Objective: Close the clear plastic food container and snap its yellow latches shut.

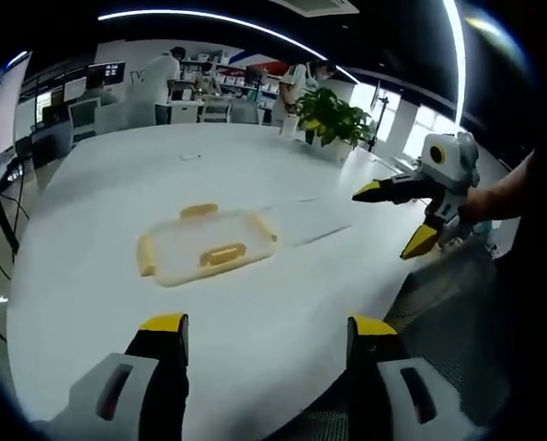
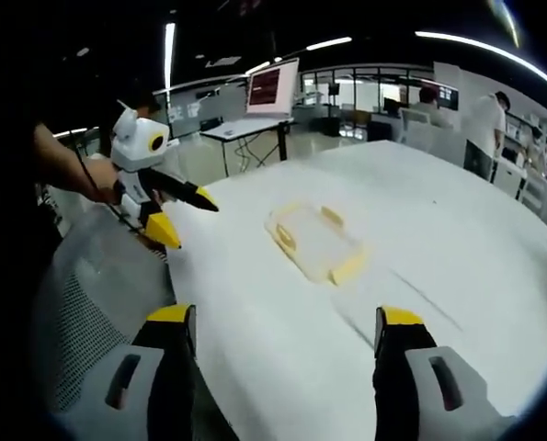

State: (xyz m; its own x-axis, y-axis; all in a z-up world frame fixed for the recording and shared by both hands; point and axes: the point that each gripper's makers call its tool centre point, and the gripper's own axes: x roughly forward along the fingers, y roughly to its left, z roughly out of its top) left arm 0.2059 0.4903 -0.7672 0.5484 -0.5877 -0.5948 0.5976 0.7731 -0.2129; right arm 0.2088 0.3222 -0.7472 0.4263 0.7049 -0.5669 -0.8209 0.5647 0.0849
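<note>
Clear plastic container (image 1: pixel 207 244) with yellow latches (image 1: pixel 222 254) lies flat near the counter's (image 1: pixel 117 184) middle, at about 11 o'clock from the left gripper (image 1: pixel 267 329) in the left gripper view and at 12 o'clock above the right gripper (image 2: pixel 286 322) in the right gripper view. Lid looks already laid on the base, but the latches appear to stick outward, so probably not snapped; hard to tell at this range. Nothing touches the container.

Left gripper: jaws spread wide, empty, held low at the counter's near edge, well apart from the container. Right gripper: jaws also spread, empty, hovering off the counter edge at 3 o'clock in the left gripper view. Both sit back and open, likely so the person can line up each side before reaching in.

White counter is bare around the container, giving free approach from either side. Potted plant (image 1: pixel 333 118) stands at the far edge, 1 o'clock, out of the way. People and desks in the background. Mesh chair back (image 2: pixel 80 312) sits below the near edge.

Judged stage: approach not yet begun; pressing the latches remains.
</note>
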